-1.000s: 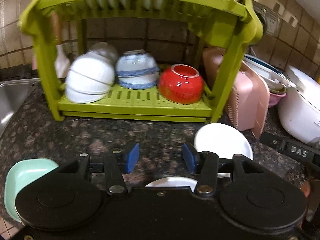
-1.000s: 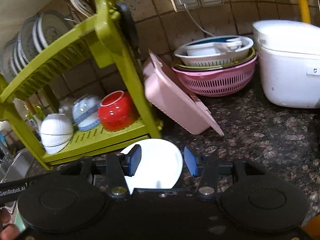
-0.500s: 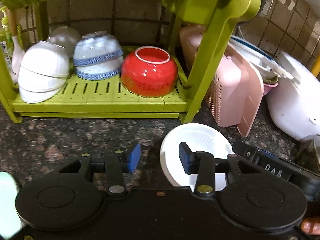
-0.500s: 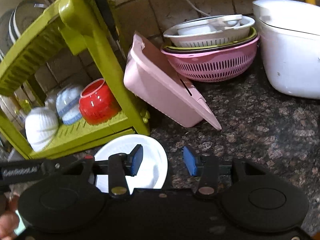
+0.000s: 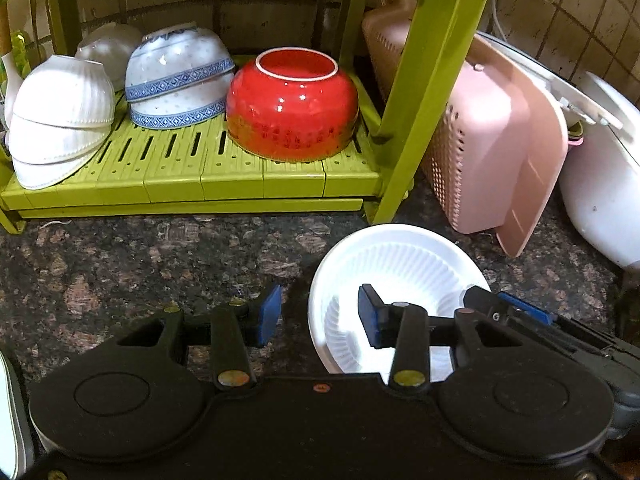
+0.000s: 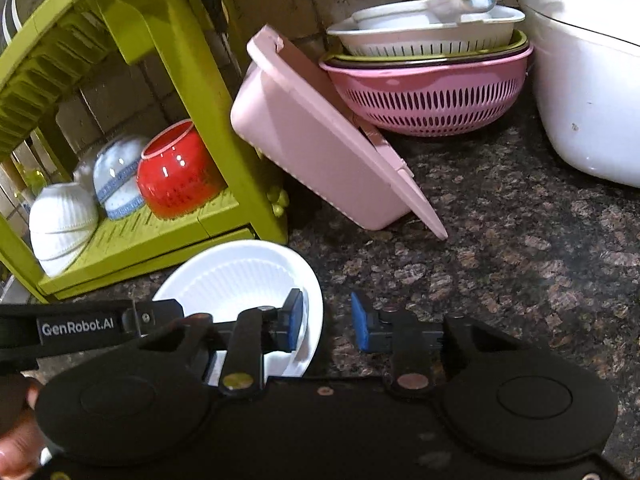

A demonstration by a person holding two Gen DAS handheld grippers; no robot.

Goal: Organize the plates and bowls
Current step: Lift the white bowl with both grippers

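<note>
- My left gripper [image 5: 318,320] has its jaws apart, holding nothing; its right finger hangs over the inside of the white bowl [image 5: 400,276], its left finger over bare counter [image 5: 140,264], so the bowl's left rim lies between them.
- My right gripper [image 6: 326,320] is also spread and empty; its left finger sits over the bowl [image 6: 240,276], its right finger over the counter, with the bowl's right rim between them.
- I cannot tell whether any pad touches the bowl.
- The bowl stands upright on the counter, just ahead of both tools and just before the green rack's [image 5: 424,92] front leg.
- Ahead of my left gripper, on the rack's lower shelf, bowls lie upside down: a red bowl [image 5: 292,108] to the right, blue-patterned bowls [image 5: 176,80] stacked in the middle, white ribbed bowls [image 5: 60,120] stacked at left, a further pale bowl [image 5: 108,48] behind.
- Right of the rack a pink basket [image 6: 320,140] leans on its side.
- Further right, ahead of my right gripper, a pink colander [image 6: 432,92] holds stacked strainers, beside a white cooker [image 6: 592,80].
- At my left gripper's far left edge, a pale dish [image 5: 12,420] shows only in part.
- Part of a hand [image 6: 16,452] shows at the right camera's lower left.
</note>
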